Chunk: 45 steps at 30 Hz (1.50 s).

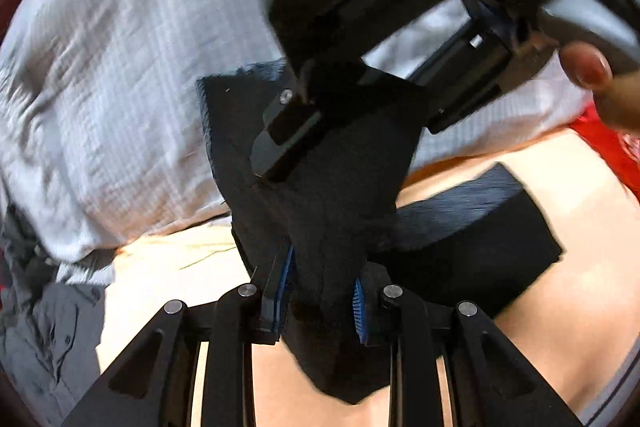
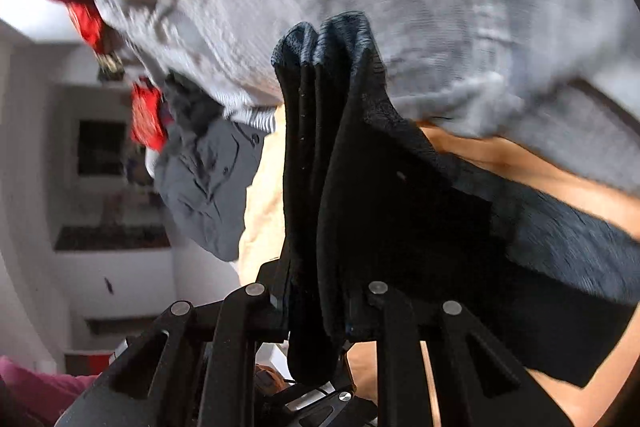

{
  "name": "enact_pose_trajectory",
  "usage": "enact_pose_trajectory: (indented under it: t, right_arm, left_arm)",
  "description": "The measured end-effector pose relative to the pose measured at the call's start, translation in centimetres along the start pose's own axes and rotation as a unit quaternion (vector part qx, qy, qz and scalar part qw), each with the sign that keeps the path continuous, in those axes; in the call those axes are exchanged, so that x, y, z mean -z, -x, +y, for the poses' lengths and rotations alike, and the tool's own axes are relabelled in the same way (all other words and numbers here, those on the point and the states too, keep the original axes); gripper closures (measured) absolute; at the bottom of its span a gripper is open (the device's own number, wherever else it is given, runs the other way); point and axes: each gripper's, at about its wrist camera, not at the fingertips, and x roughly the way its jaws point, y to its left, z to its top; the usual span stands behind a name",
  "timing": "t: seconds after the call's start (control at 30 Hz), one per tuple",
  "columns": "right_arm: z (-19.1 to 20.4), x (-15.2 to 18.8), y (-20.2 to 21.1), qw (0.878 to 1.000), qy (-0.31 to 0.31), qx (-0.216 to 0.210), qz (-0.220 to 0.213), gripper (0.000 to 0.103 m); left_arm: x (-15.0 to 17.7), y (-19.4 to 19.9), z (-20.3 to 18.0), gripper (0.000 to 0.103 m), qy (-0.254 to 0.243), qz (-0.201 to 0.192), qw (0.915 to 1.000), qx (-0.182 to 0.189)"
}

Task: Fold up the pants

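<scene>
The black pants (image 1: pixel 340 195) hang bunched between both grippers above a cream bed surface (image 1: pixel 560 307). My left gripper (image 1: pixel 320 301) is shut on a fold of the pants, its blue pads (image 1: pixel 285 279) pressed against the cloth. In the left wrist view the right gripper (image 1: pixel 280 143) comes in from the top, clamped on the upper edge of the same cloth. In the right wrist view the right gripper (image 2: pixel 320 303) is shut on several gathered layers of the pants (image 2: pixel 352 155), which trail down to the right over the bed (image 2: pixel 560 167).
A pale grey checked duvet (image 1: pixel 120 87) lies heaped behind the pants. A dark grey shirt (image 2: pixel 208 179) and red cloth (image 2: pixel 146 119) lie at the bed's edge. A person's thumb (image 1: pixel 586 65) shows at the right. Shelving (image 2: pixel 112 239) stands beyond the bed.
</scene>
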Motion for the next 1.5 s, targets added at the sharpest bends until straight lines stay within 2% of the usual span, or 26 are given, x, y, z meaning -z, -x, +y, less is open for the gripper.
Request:
enact_pose_trajectory:
  t: [0.2,0.4,0.53,0.7,0.8,0.87,0.9,1.0,1.03,1.13,1.2,1.3,1.33,1.37,1.47,1.5]
  right_arm:
    - [-8.6,4.7,6.1,0.994,-0.076,-0.04,-0.064,0.083]
    - [-15.9,9.3,9.7,0.984,-0.127,-0.066,-0.105,0.083]
    - [-21.0,11.6,9.8,0.976,-0.169,-0.075,-0.116,0.084]
    - [-26.5,13.9,8.2,0.964,-0.22,-0.095,-0.116,0.084]
    - [-28.1,15.0,7.7,0.958,-0.238,-0.106,-0.116,0.084]
    - [-28.7,15.7,7.9,0.957,-0.249,-0.098,-0.117,0.083]
    - [-28.8,15.8,8.0,0.956,-0.253,-0.095,-0.116,0.082]
    - [-28.3,16.1,8.5,0.958,-0.255,-0.07,-0.107,0.077]
    - [-28.0,15.9,8.7,0.961,-0.253,-0.054,-0.102,0.069]
    - [-26.7,16.0,10.6,0.964,-0.24,0.022,-0.109,0.059]
    - [-25.3,15.4,12.7,0.965,-0.21,0.069,-0.14,0.057]
    - [-24.0,13.3,14.2,0.967,-0.183,0.073,-0.163,0.057]
    - [-23.7,11.9,14.1,0.969,-0.173,0.073,-0.163,0.057]
    - [-23.3,10.9,13.8,0.969,-0.169,0.075,-0.161,0.057]
    - [-22.5,7.2,12.5,0.972,-0.144,0.093,-0.161,0.057]
    - [-22.0,6.2,12.1,0.972,-0.136,0.102,-0.161,0.057]
  left_arm:
    - [-1.3,-0.7,-6.9,0.077,-0.046,0.01,0.9981,0.04]
    - [-1.1,-2.0,-13.9,0.077,-0.096,0.026,0.993,0.064]
    - [0.2,-4.3,-18.0,0.077,-0.129,0.056,0.9878,0.068]
    - [2.0,-6.8,-19.8,0.076,-0.156,0.092,0.982,0.052]
    - [2.8,-6.9,-20.5,0.068,-0.181,0.095,0.9782,0.036]
    - [3.1,-6.8,-20.8,0.047,-0.192,0.1,0.9756,0.037]
    - [3.1,-6.5,-20.9,0.045,-0.19,0.102,0.9758,0.039]
    - [2.8,-5.6,-19.6,0.045,-0.176,0.108,0.9773,0.049]
    - [2.6,-5.1,-18.9,0.045,-0.165,0.112,0.9785,0.052]
    - [2.2,-4.1,-16.9,0.045,-0.123,0.12,0.983,0.064]
    - [1.6,-3.7,-15.1,0.045,-0.094,0.112,0.9879,0.053]
    - [0.4,-3.8,-11.9,0.045,-0.039,0.099,0.9938,0.03]
    - [-0.1,-4.5,-10.5,0.039,-0.012,0.105,0.9942,0.022]
    - [-0.3,-5.0,-9.7,0.027,0.006,0.111,0.9936,0.019]
    - [-0.6,-7.5,-6.3,0.026,0.101,0.145,0.984,0.025]
    - [-0.6,-8.4,-5.1,0.026,0.132,0.156,0.9785,0.029]
